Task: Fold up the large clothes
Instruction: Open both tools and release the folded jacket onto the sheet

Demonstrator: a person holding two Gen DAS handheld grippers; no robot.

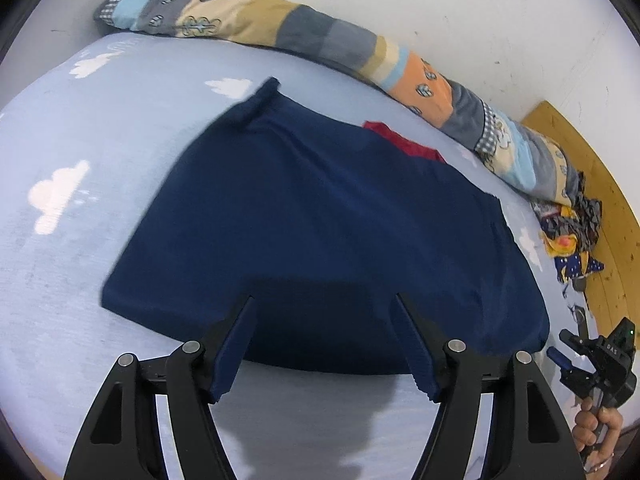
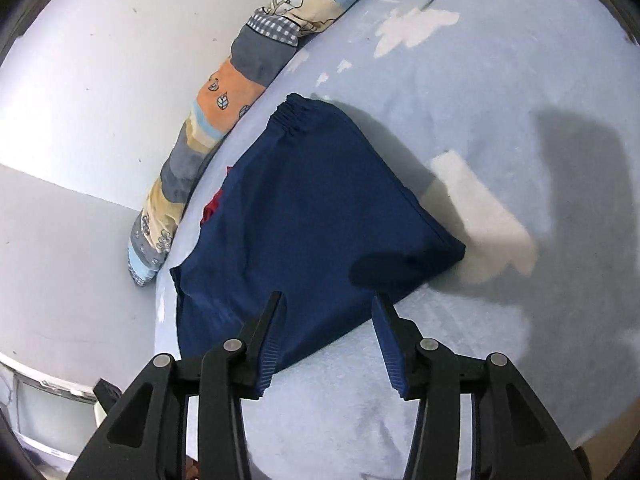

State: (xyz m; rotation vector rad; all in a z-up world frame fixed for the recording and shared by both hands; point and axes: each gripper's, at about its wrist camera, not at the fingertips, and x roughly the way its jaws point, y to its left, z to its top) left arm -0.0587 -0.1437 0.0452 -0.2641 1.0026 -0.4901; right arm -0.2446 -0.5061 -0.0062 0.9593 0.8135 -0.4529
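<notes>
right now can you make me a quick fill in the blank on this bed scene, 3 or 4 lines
1. The navy garment lies on a light blue sheet printed with white ____.
2. Both the left gripper and the right gripper are ____, holding nothing.
3. A bit of ____ cloth peeks out at the garment's far edge.
4. The patchwork bolster lies along the ____.

Missing words: clouds; open; red; wall

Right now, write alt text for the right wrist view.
A folded navy garment lies on a light blue bedsheet with white clouds, a bit of red fabric showing at its far edge. The open right claw hovers over its near edge, with a patchwork bolster along the wall.
</notes>
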